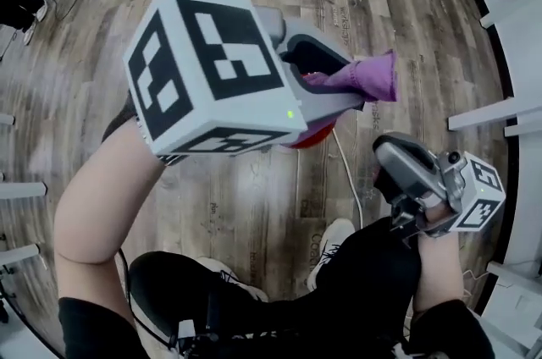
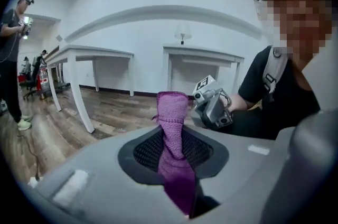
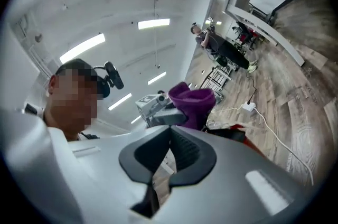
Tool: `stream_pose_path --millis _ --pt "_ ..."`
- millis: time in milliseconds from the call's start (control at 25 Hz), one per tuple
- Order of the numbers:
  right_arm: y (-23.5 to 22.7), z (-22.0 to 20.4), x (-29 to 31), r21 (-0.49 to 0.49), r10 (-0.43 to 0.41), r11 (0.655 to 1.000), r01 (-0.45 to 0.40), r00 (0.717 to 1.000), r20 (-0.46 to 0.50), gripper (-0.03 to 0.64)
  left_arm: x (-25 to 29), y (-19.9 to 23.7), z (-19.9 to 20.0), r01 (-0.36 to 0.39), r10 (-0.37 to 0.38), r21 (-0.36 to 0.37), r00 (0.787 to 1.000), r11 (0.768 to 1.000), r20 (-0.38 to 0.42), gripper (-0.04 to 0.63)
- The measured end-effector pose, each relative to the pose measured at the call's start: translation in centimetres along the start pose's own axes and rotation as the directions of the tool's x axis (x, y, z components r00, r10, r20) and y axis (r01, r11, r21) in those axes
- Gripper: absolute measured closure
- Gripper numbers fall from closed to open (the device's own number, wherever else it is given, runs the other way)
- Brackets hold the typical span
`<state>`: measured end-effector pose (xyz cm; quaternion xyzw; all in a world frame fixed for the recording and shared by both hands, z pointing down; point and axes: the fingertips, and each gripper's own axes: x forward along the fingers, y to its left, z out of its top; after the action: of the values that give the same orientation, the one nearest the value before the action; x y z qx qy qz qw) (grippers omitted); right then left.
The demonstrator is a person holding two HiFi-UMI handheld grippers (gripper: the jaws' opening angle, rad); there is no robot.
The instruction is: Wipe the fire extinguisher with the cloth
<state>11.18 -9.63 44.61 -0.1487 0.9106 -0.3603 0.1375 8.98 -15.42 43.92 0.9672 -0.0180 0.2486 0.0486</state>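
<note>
Step in hand, as I read it: carrying the cloth to the extinguisher; wiping has not begun.

- The left gripper point(image 1: 351, 82) has its fingers point(image 1: 334, 105) clenched on the cloth point(image 1: 377, 76). A purple tuft sticks out past the tips.
- The right gripper point(image 1: 396, 156) has its fingers closed tip to tip, with nothing in them.
- Only a red sliver of the extinguisher point(image 1: 313, 135) shows under the left gripper. The cloth sits above it and apart, with no contact.

To do it well:
- Tip the left gripper down so the free tuft, not the hard tips, meets the red shell.
- Clench firmly so the cloth cannot slip, and stroke along the body.
- Use the right gripper to steady the extinguisher if it rocks.
- Mind the white cable point(image 1: 347, 167) on the floor close by.
</note>
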Motion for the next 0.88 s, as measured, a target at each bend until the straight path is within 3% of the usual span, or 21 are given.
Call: stream_pose_path --millis 80,200,320,440,560,680,760,800,880 --pt "-0.4 1.6 -0.3 0.021 0.013 1.0 -0.014 0.999 0.051 0.615 0.8 0.8 -0.6 0.035 -0.038 -0.053 0.998 0.998 -0.042 0.503" --pt "-0.7 2.0 0.0 0.038 0.02 0.999 -0.023 0.998 0.065 0.615 -0.2 1.8 -2.1 0.059 -0.066 -0.195 0.997 0.979 -0.032 0.505" --pt "-0.8 1.6 0.3 0.028 0.019 0.999 -0.02 0.999 0.045 0.615 -2.5 2.4 -4.9 0.03 -0.045 -0.282 0.998 0.959 -0.048 0.505" --pt "-1.1 1.6 0.4 0.028 0.013 1.0 -0.014 0.999 0.037 0.615 -4.7 2.6 -8.1 -0.031 0.008 -0.32 0.997 0.947 -0.072 0.503" --pt "-1.4 1.4 0.8 0.045 0.018 0.999 -0.019 0.999 0.034 0.615 -6.6 3.1 -10.7 -0.066 0.068 -0.42 0.998 0.905 -0.012 0.502" --pt "-1.4 1.0 1.3 0.046 0.025 0.999 -0.026 1.0 0.018 0.615 -7.6 3.2 -12.4 -0.043 0.115 -0.52 0.987 0.853 0.108 0.502" --pt "-1.2 0.9 1.5 0.046 0.037 0.998 -0.038 0.999 0.013 0.615 -8.0 3.2 -13.0 0.013 0.158 -0.577 0.957 0.817 0.245 0.503" --pt "-1.1 0.9 1.6 0.043 0.044 0.998 -0.045 0.999 0.013 0.615 -8.2 3.4 -13.2 0.05 0.188 -0.603 0.927 0.796 0.325 0.502" --pt "-0.9 0.9 1.8 0.039 0.054 0.998 -0.055 0.998 0.014 0.615 -8.7 3.8 -13.8 0.122 0.266 -0.633 0.835 0.765 0.482 0.503"
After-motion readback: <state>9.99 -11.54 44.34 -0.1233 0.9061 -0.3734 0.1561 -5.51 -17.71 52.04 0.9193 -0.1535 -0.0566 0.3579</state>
